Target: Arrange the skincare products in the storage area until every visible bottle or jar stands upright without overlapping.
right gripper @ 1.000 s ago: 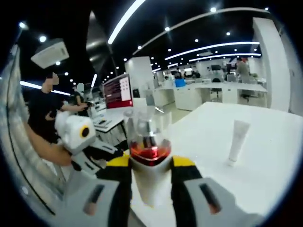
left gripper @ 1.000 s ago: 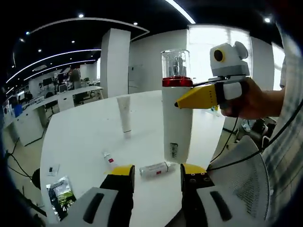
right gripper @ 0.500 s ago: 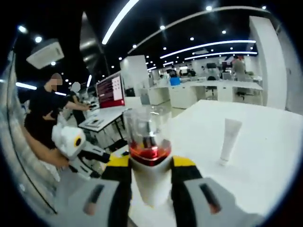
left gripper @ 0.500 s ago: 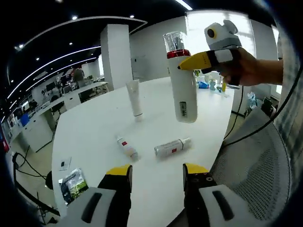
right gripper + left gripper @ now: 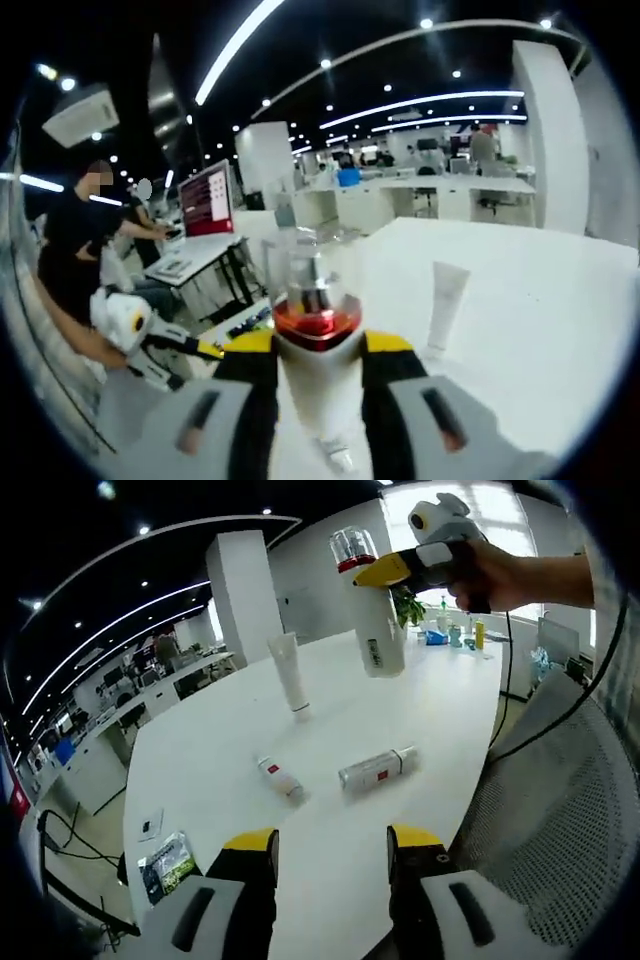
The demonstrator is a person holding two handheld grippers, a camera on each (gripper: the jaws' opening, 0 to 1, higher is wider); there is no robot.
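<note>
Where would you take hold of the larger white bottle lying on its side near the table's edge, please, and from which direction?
Grip the lying bottle across the middle of its round body, near the red label, coming down from above with the free left tongs set crosswise to its long axis. Lying flat, it leaves its sides open, and the small tube beside it lies apart. The right tongs already hold the tall pump bottle.

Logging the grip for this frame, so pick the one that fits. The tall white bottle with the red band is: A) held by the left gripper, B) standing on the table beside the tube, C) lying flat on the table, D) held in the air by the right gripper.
D: the right gripper is clamped on the tall white bottle just below its red band, and the bottle hangs above the table.
</note>
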